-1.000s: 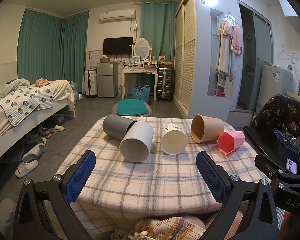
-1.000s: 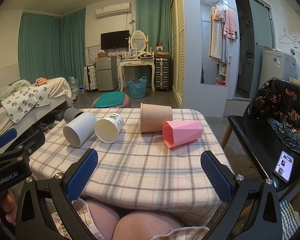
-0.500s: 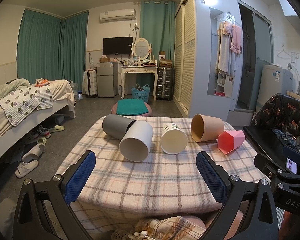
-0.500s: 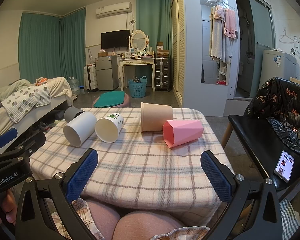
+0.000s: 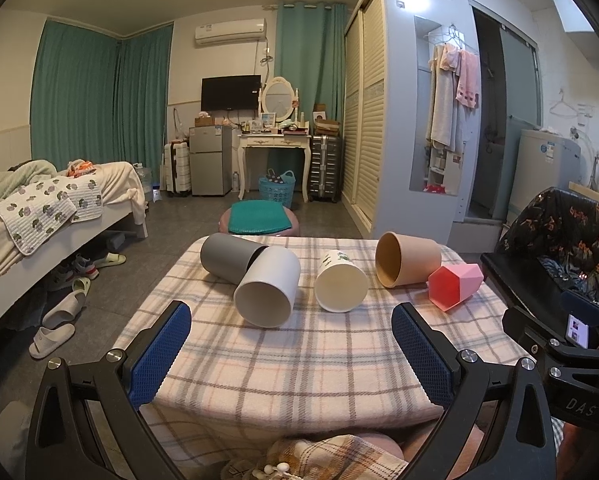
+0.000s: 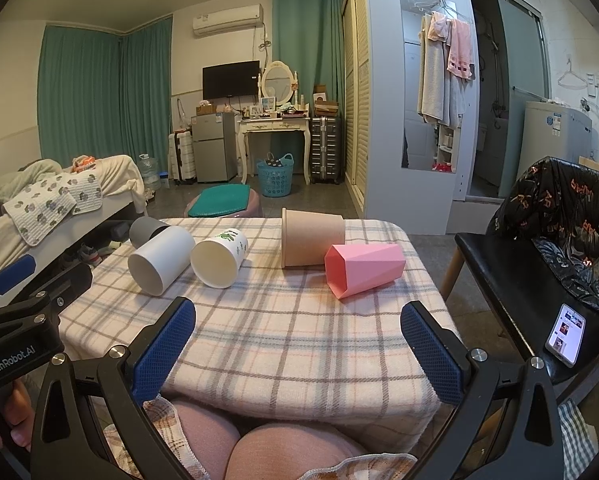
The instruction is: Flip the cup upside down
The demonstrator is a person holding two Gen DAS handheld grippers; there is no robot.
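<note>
Several cups lie on their sides on a plaid-covered table (image 5: 299, 364): a grey cup (image 5: 225, 256), a white cup (image 5: 269, 290), a white printed cup (image 5: 339, 284), a tan cup (image 5: 407, 262) and a pink faceted cup (image 5: 455, 280). In the right wrist view they show as grey (image 6: 145, 229), white (image 6: 161, 258), printed (image 6: 219, 256), tan (image 6: 311, 236) and pink (image 6: 363, 270). My left gripper (image 5: 291, 350) is open and empty at the table's near edge. My right gripper (image 6: 297, 346) is open and empty, near the front edge.
A black chair (image 6: 539, 300) with a phone (image 6: 565, 334) stands right of the table. A bed (image 5: 39, 216) is on the left with slippers (image 5: 55, 328) on the floor. A round stool (image 5: 259, 220) sits beyond the table.
</note>
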